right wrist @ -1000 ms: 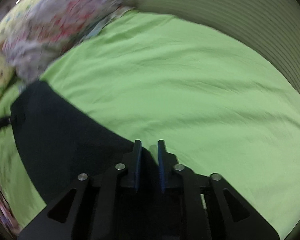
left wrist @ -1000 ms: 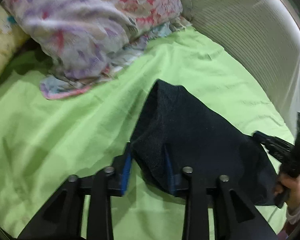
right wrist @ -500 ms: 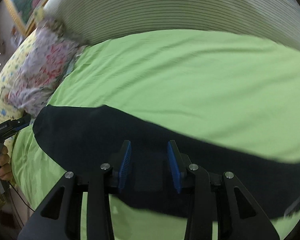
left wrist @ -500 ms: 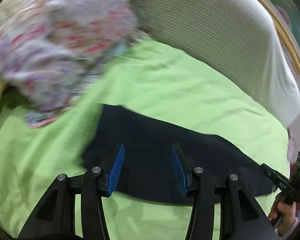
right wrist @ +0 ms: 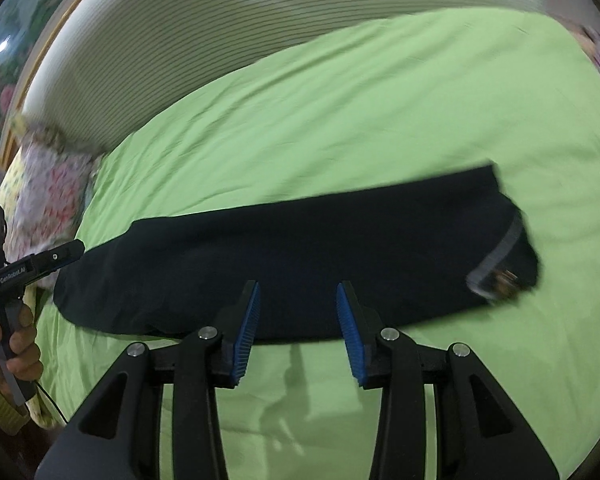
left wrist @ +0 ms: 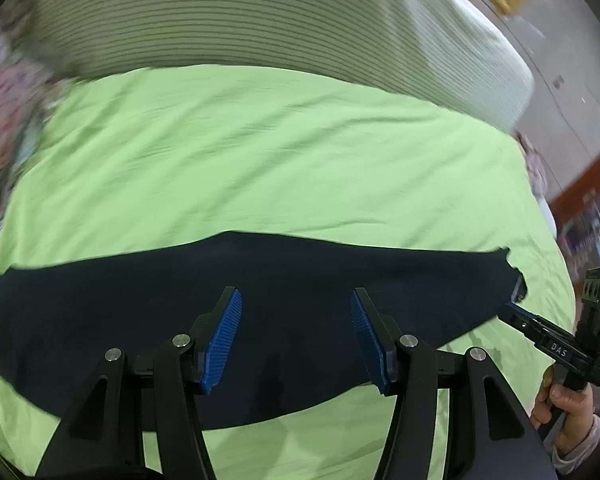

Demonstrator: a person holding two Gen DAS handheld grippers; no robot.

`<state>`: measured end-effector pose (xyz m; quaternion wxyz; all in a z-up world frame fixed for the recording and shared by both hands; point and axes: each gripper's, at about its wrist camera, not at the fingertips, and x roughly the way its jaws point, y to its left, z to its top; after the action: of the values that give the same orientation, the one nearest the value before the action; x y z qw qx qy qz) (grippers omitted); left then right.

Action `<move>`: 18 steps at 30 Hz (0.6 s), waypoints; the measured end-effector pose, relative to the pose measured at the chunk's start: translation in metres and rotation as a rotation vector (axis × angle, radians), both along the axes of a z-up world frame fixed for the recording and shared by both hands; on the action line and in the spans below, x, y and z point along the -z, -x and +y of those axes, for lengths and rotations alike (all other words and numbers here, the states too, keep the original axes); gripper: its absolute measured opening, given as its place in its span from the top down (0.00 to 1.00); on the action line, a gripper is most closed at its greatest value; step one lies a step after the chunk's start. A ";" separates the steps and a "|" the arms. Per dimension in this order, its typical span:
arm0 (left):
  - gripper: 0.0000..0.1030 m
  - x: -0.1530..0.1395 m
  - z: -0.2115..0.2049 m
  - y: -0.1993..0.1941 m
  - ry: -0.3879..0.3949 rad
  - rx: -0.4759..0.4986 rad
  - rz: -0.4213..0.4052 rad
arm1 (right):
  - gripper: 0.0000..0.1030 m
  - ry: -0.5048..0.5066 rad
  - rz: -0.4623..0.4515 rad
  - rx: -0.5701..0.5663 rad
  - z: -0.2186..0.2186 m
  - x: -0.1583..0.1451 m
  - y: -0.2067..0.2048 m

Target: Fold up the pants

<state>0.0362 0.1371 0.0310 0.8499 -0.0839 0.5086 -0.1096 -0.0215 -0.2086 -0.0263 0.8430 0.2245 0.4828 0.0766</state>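
The dark navy pants [left wrist: 260, 292] lie flat as a long band across the green sheet [left wrist: 280, 152]. They also show in the right wrist view [right wrist: 300, 256], with a grey waistband edge [right wrist: 500, 252] at the right end. My left gripper [left wrist: 296, 336] is open and empty above the pants' near edge. My right gripper [right wrist: 296, 332] is open and empty just in front of the pants. The right gripper's tip appears in the left wrist view [left wrist: 518, 312] by the pants' right end; the left gripper's tip appears in the right wrist view [right wrist: 66, 254] by the left end.
A striped white headboard cushion [left wrist: 240, 16] runs along the far side of the bed. Floral pillows [right wrist: 48, 184] lie at the left, blurred in the left wrist view [left wrist: 4, 120]. A framed picture [right wrist: 4, 60] hangs on the wall.
Both grippers let go of the pants and opened wide. The pants went from a lifted bunch to a flat band on the sheet. Both grippers pulled back and swung toward the headboard.
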 end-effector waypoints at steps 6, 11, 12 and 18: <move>0.41 0.006 -0.063 -0.023 -0.014 0.126 0.032 | 0.60 -0.023 0.031 0.141 -0.041 0.012 0.019; 0.40 0.015 -0.118 -0.043 -0.042 0.260 0.065 | 0.60 -0.046 0.048 0.238 -0.067 0.021 0.026; 0.40 0.018 -0.131 -0.048 -0.051 0.291 0.075 | 0.60 -0.050 0.057 0.258 -0.072 0.024 0.027; 0.37 0.026 -0.190 -0.073 -0.068 0.432 0.109 | 0.50 -0.141 0.091 0.334 -0.089 0.041 0.032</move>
<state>0.1087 -0.0524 0.0049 0.7804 0.0500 0.5632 -0.2670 -0.0534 -0.2972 -0.0673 0.8035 0.3634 0.4697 -0.0409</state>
